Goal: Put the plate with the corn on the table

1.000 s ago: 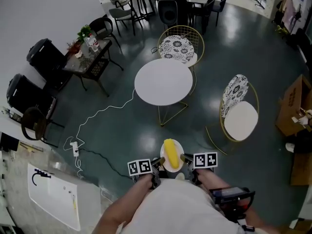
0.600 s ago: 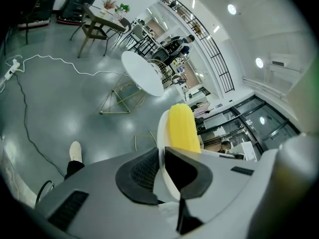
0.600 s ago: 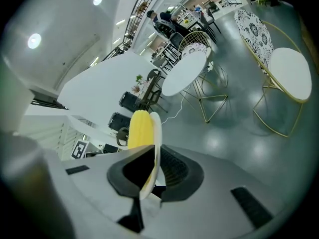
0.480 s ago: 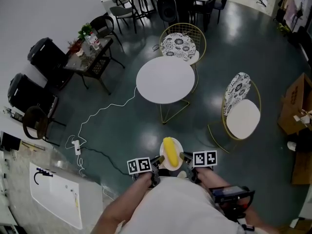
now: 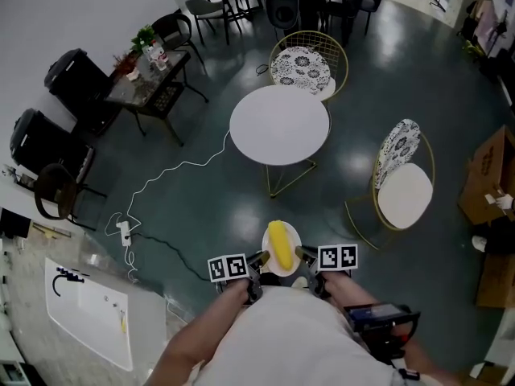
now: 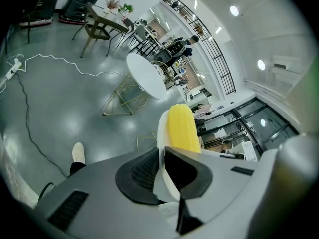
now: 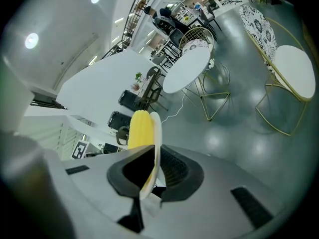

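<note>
A small white plate (image 5: 265, 237) with a yellow corn cob (image 5: 279, 244) on it is held level in front of the person's chest. My left gripper (image 5: 256, 260) is shut on the plate's left rim (image 6: 160, 133) and my right gripper (image 5: 304, 256) is shut on its right rim (image 7: 156, 133). The corn (image 6: 181, 128) (image 7: 139, 128) lies lengthwise on the plate. The round white table (image 5: 279, 125) stands ahead on gold legs, a good step away, and shows bare in both gripper views (image 6: 144, 74) (image 7: 187, 69).
Two gold wire chairs with patterned cushions flank the table, one behind it (image 5: 306, 67), one at the right (image 5: 404, 183). A white cable (image 5: 165, 185) and power strip lie on the dark floor at left. A cardboard box (image 5: 491, 175) sits far right. A white counter (image 5: 88, 320) lies near left.
The whole view has shifted: the table and chairs sit slightly nearer and higher in frame, as the person carries the plate forward. Both grippers keep their hold on the plate.
</note>
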Tool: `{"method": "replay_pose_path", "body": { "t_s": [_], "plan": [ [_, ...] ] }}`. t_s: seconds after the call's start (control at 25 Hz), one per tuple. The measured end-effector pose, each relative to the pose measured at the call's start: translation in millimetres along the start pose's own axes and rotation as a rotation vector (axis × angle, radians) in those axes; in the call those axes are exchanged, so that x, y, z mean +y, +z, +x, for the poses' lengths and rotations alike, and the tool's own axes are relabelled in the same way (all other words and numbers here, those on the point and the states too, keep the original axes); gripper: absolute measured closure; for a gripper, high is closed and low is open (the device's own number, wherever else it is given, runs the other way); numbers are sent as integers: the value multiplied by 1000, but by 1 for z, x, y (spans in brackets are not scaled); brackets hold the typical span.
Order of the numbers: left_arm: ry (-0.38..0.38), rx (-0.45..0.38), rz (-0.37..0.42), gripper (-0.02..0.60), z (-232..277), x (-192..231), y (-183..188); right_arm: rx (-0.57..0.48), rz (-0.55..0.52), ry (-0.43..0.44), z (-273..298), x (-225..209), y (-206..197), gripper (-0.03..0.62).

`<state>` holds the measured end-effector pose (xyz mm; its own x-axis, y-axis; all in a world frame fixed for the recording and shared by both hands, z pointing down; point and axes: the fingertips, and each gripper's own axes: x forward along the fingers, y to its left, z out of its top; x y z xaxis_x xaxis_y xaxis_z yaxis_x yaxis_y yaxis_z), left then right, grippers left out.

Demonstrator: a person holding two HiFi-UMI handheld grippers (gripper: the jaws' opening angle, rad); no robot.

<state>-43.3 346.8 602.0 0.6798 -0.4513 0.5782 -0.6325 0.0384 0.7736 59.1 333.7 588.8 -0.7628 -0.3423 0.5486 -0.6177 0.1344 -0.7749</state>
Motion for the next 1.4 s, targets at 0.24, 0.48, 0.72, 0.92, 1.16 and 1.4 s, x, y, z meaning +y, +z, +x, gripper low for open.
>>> {"method": "replay_pose_path", "body": {
  "t_s": [0.24,0.48,0.72,0.92,1.16,1.4],
  "plan": [
    [13,-55,28,543,-6,26,40,19,-38,16,45,4,23,549],
    [1,-50,-1,544,-13,27,46,51,-37,-6,50,16,26,549],
    [0,-34,-16,543,-12,41,76,76,-22,-29,75,24,44,549],
    [-7,-34,-10,543,-12,52,110,70,-29,-33,101,31,69,549],
    [-13,-23,4,543,-14,67,145,46,-19,-35,129,41,90,550],
    [-28,-2,26,543,-13,70,168,16,0,-46,140,47,105,549]
  ]
}}
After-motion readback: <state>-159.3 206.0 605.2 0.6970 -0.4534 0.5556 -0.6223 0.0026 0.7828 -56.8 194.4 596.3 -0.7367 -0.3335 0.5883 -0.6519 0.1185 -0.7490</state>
